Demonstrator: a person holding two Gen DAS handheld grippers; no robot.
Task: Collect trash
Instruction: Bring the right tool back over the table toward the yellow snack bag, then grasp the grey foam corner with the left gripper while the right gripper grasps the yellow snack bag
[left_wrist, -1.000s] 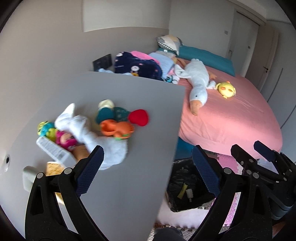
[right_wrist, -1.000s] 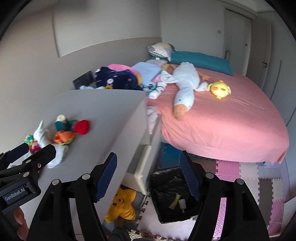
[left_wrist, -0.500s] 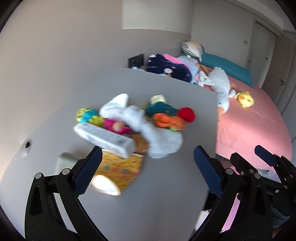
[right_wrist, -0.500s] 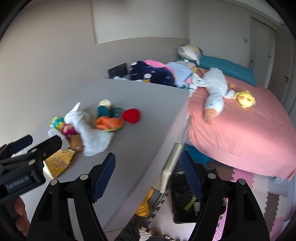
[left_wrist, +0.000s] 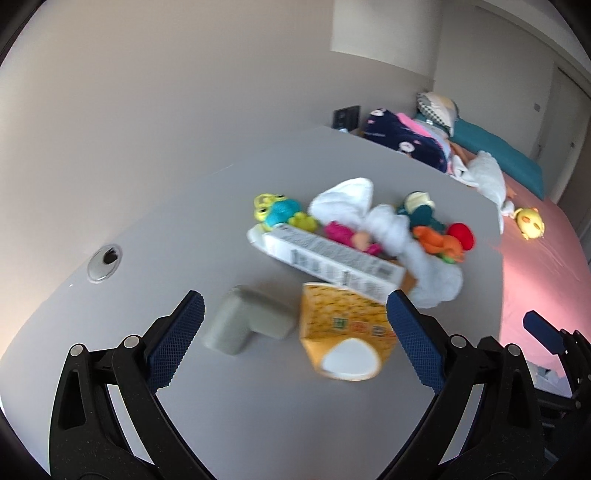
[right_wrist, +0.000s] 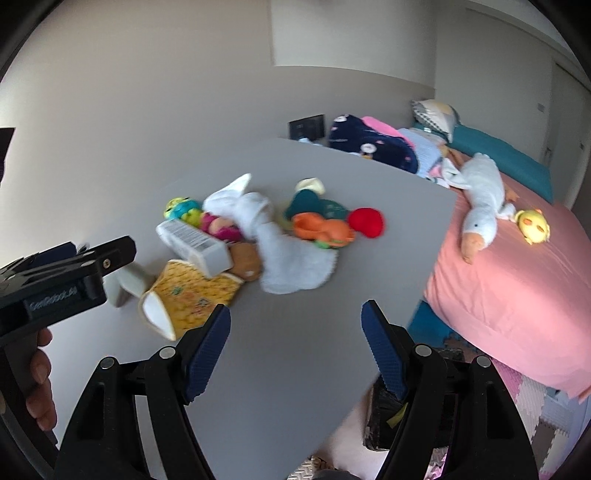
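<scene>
On the grey desk, change: over the last second I swing both grippers off the bed and floor bin and onto the desk clutter, so the trash now fills the left wrist view.
Meaning for the task: judging by the framing, I am lining up the next pick; nothing is grasped yet.
Left gripper (left_wrist: 295, 350): released, blue pads spread wide, empty, hovering with the yellow printed paper cup (left_wrist: 345, 332) between the fingers and the grey L-shaped plastic piece (left_wrist: 247, 321) just inside the left pad.
Right gripper (right_wrist: 295, 350): released and empty, held over bare smooth matte desk top (right_wrist: 295, 369) near its front edge.
Task objects: the cup lies on its side, white inside facing me; a long white cardboard box with barcodes (left_wrist: 328, 258) rests partly across it, touching.
Non-trash: soft toys behind, including a white plush duck (left_wrist: 373, 218), a red plush ball (left_wrist: 461, 236) and a green-blue frog toy (left_wrist: 277, 212).
Destination: black-lined trash bin (right_wrist: 380, 417) on the floor beside the desk, mostly hidden by the right finger.
Materials: the cup looks thin and crushable, the box light and rigid, the grey piece rubbery; motion blur hides finer texture.
</scene>
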